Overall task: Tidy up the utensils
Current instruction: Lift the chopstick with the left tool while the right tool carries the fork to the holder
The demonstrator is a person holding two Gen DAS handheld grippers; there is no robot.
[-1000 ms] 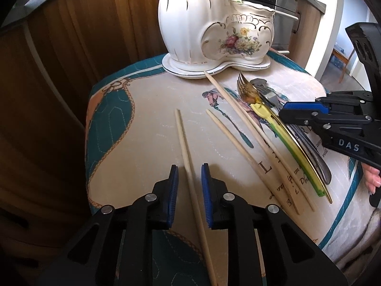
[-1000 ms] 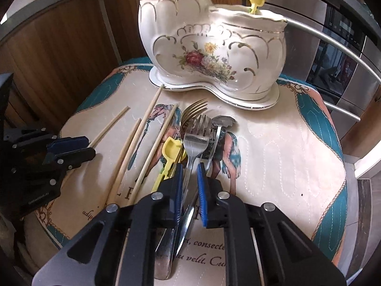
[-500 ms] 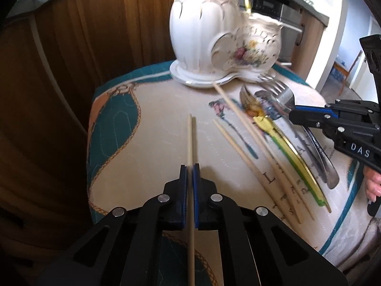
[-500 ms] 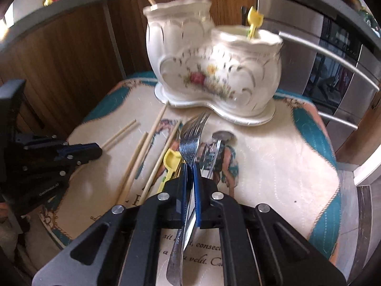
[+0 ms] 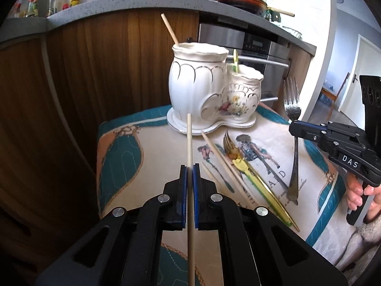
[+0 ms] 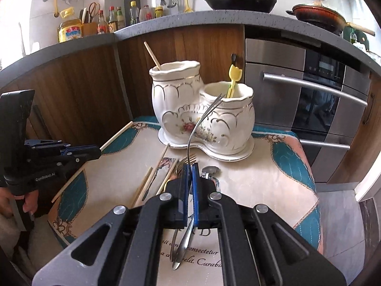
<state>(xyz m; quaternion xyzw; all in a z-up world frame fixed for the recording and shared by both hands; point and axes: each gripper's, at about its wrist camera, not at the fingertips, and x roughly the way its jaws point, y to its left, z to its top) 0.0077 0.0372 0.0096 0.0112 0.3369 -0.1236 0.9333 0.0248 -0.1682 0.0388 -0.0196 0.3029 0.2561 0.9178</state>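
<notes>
My left gripper (image 5: 188,166): raised, pointing forward, blue pads closed, pinching a thin stick. My right gripper (image 6: 188,166): raised, level, pads closed on a metal handle. My bare fingers (image 5: 354,196) wrap its grip.

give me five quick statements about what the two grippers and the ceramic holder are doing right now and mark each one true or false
1. The left gripper is shut on a wooden chopstick. True.
2. The right gripper is open and holds nothing. False: it is shut on a silver fork.
3. The tall compartment of the ceramic holder already has one chopstick standing in it. True.
4. The short compartment is bare. False: a yellow-topped utensil stands in it.
5. No utensils are left on the placemat. False: chopsticks, a gold fork and others lie there.
</notes>
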